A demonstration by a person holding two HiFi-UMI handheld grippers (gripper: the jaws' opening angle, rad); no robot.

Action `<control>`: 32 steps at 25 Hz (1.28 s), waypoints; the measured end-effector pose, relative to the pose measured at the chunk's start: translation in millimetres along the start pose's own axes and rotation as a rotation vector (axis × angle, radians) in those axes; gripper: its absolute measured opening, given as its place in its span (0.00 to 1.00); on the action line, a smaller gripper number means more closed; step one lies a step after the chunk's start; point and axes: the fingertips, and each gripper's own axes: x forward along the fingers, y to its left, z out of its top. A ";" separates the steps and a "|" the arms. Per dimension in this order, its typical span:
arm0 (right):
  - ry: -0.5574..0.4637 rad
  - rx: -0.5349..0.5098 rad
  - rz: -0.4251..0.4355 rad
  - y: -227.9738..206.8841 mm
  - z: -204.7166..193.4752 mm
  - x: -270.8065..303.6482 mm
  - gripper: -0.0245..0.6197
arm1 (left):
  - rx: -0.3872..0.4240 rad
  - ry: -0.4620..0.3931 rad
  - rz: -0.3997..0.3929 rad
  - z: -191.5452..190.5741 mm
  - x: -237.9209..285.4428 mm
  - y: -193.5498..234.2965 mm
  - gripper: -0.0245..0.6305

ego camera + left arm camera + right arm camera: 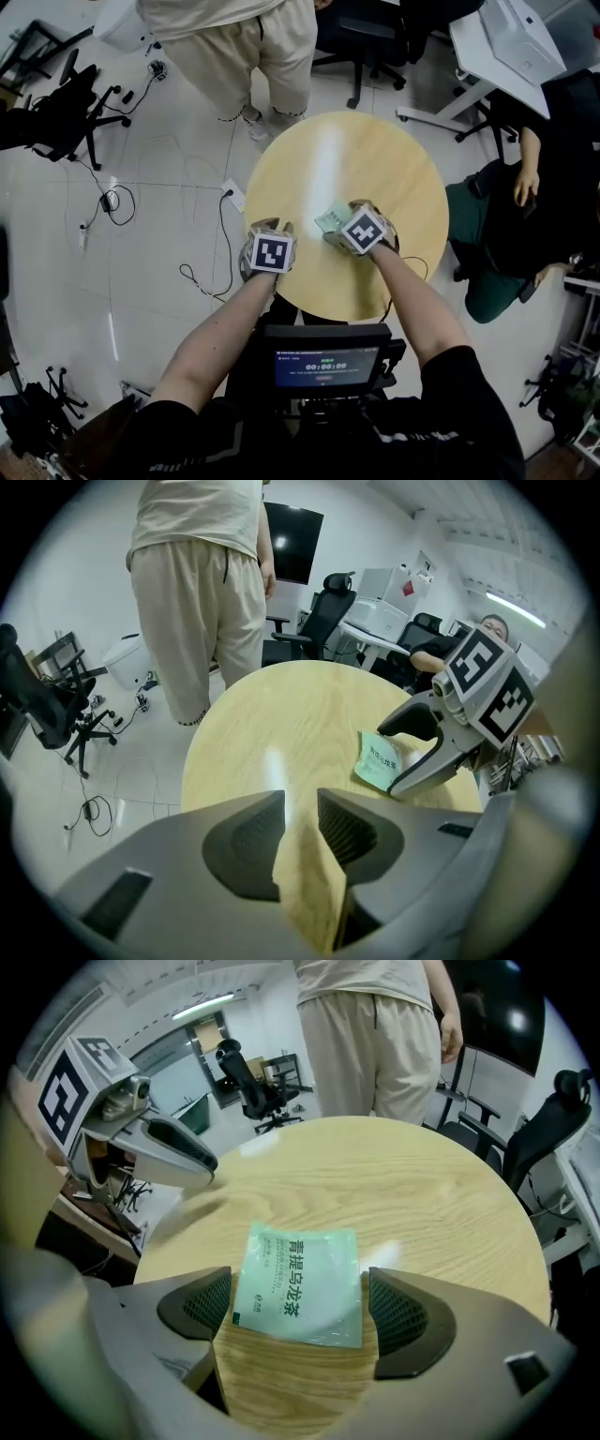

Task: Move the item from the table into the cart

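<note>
My right claw (300,1309) is wide open, empty. The green packet (300,1269) lies on the desk (441,1194) between its jaws, long side toward twelve o'clock, maybe untouched. My left claw (300,832), open too, is farther off.

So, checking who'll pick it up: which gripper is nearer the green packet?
Right. The right gripper has the green packet between its open jaws, not pressed; the left gripper hangs open beside it, over the table.
</note>
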 end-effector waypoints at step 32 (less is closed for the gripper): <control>-0.054 0.114 -0.063 6.2 6.3 -4.6 0.09 | -0.080 -0.101 -0.040 18.0 -24.1 0.8 0.23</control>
